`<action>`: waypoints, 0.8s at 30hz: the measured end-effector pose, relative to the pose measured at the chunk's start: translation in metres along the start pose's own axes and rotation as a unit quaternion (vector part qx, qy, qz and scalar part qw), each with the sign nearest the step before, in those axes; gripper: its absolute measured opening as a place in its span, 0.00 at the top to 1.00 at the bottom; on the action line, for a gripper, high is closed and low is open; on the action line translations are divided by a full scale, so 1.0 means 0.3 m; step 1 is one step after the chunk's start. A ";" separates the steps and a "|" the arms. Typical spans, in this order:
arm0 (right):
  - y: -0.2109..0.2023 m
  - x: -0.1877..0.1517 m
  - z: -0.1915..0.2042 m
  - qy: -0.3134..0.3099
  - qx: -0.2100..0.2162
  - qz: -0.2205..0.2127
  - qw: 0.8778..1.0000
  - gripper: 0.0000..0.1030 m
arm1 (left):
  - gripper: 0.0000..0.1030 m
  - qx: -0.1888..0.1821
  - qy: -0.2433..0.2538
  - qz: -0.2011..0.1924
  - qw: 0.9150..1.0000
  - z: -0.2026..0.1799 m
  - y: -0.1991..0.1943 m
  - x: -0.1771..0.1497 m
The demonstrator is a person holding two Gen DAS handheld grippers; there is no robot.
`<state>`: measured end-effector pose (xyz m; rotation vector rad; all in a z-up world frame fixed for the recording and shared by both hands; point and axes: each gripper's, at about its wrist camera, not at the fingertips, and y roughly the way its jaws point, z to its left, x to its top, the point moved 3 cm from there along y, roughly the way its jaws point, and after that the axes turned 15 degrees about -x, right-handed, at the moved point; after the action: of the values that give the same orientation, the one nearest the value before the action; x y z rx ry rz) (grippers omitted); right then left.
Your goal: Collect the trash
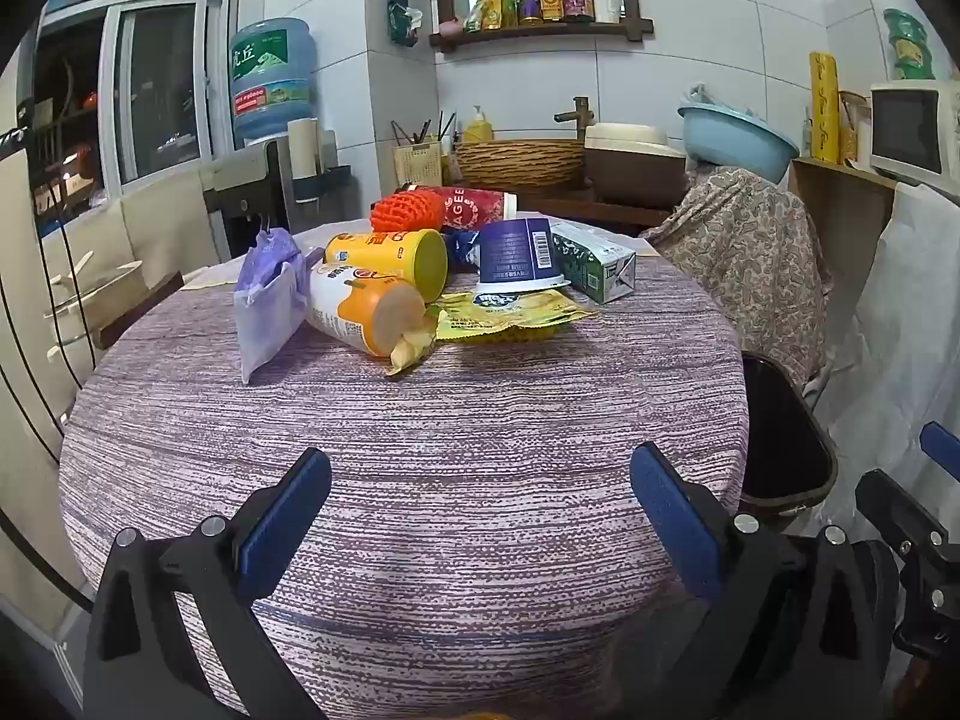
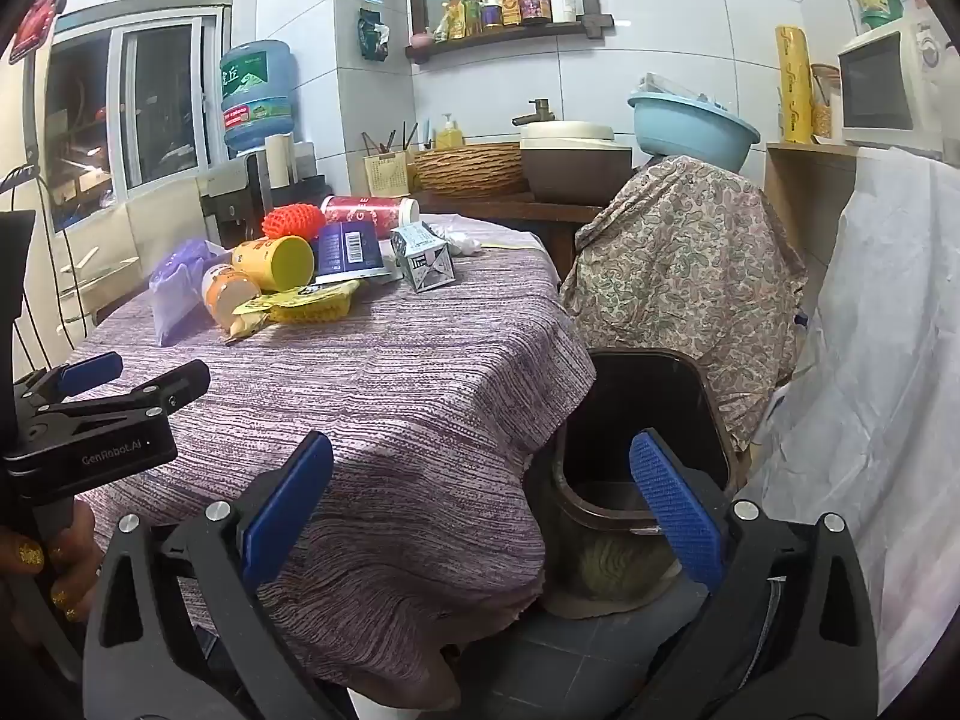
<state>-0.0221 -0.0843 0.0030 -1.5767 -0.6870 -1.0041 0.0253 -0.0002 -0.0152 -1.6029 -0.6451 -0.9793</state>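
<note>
Well, the trash pile (image 1: 444, 276) sits far ahead of the left claw (image 1: 480, 516), up on the bench (image 1: 420, 450). It has an orange cup (image 1: 360, 315), a yellow cup (image 1: 390, 255), a blue tub (image 1: 519, 252), a milk box (image 1: 594, 261), a purple bag (image 1: 267, 300) and a yellow wrapper (image 1: 510, 312). Both claws are wide apart and hold nothing. The bin (image 2: 636, 420) waits on the floor, just past the right claw (image 2: 480, 516), beside the bench. I can see only a little of its inside. No trash looks picked up, so nearly all the job is left.
</note>
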 end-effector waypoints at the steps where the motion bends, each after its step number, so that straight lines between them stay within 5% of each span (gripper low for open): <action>1: 0.000 0.000 0.000 0.000 0.000 0.000 1.000 0.05 | 0.04 0.000 0.000 0.000 1.000 0.000 0.000 0.000; 24: -0.007 -0.007 -0.005 0.000 -0.001 -0.001 1.000 0.05 | 0.04 -0.002 -0.002 0.002 1.000 -0.005 -0.002 -0.001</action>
<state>-0.0253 -0.0851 0.0024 -1.5789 -0.6875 -1.0061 0.0245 -0.0015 -0.0150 -1.6094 -0.6430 -0.9740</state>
